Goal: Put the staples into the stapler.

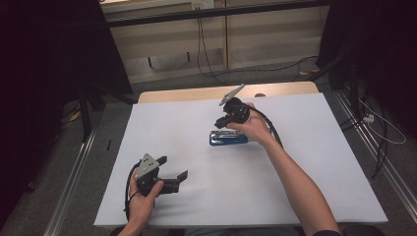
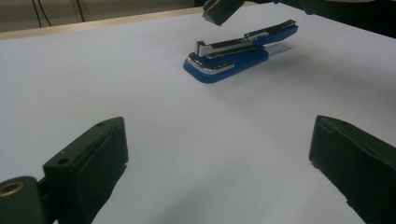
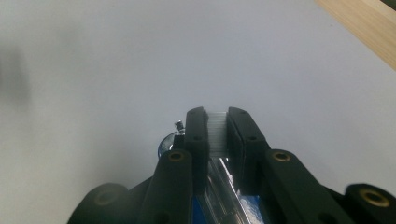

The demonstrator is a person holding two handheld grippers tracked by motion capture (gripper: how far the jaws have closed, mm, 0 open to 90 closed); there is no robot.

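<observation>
Tongs on the left (image 1: pixel 173 173) hang open and empty over the counter (image 1: pixel 196 196). Midway lies the opened blue stapler (image 1: pixel 228 137). Right tongs (image 3: pixel 217 122) pinch a staple strip (image 3: pixel 217 133) above it; lower it straight into the channel.

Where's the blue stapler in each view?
High view: blue stapler mid-table on the white sheet, under the right gripper.
Left gripper view: upper centre, lid raised, right gripper's tip above it.
Right gripper view: bottom centre, below the jaws, which clamp a strip of staples.
Shared landmark: the white sheet.
</observation>
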